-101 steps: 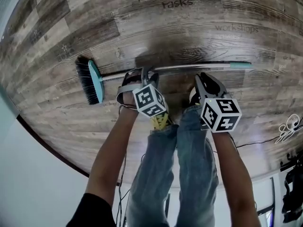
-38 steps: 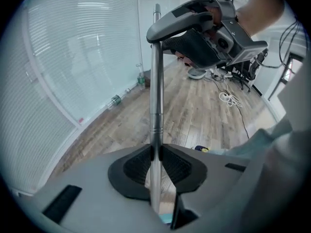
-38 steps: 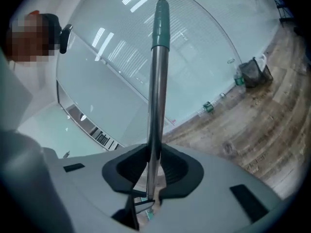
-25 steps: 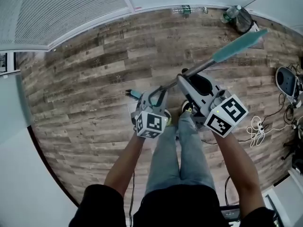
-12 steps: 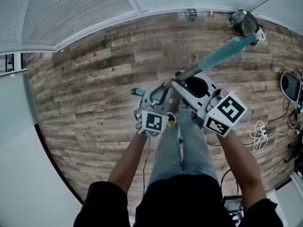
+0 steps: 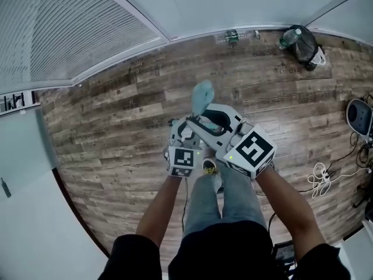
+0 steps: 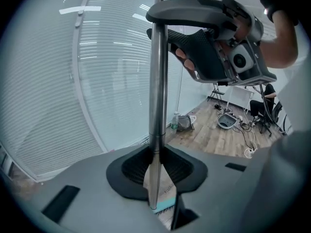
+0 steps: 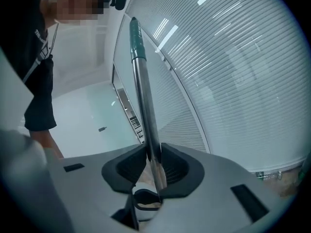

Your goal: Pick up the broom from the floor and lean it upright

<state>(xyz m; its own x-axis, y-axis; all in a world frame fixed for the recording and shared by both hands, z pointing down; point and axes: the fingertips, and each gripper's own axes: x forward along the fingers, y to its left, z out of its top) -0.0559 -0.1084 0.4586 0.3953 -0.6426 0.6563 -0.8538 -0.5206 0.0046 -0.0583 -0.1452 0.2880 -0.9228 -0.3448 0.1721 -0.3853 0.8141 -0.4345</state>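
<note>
The broom stands nearly upright between my two grippers. In the head view its teal grip end [image 6: 203,95] points up toward the camera. My left gripper [image 6: 185,130] is shut on the metal handle [image 7: 157,96] low down, and the teal broom head [image 7: 164,204] shows beneath its jaws. Higher up the same handle [image 8: 146,115] my right gripper [image 6: 211,120] is shut, with the teal grip [image 8: 136,35] rising above it. In the left gripper view the right gripper [image 7: 221,42] is clamped on the pole overhead.
A glass wall with white blinds [image 6: 70,34] runs along the wooden floor [image 6: 116,121] just ahead. A black bag [image 6: 301,41] and a bottle [image 6: 232,35] stand by the wall. Cables [image 6: 319,171] and a white device [image 6: 360,116] lie at the right. The person's legs [image 6: 218,197] are below the grippers.
The broom has swung from slanting up to the right to nearly upright, so its teal end now faces the camera. Both grippers have shifted left and closer together, nearer the wall.
</note>
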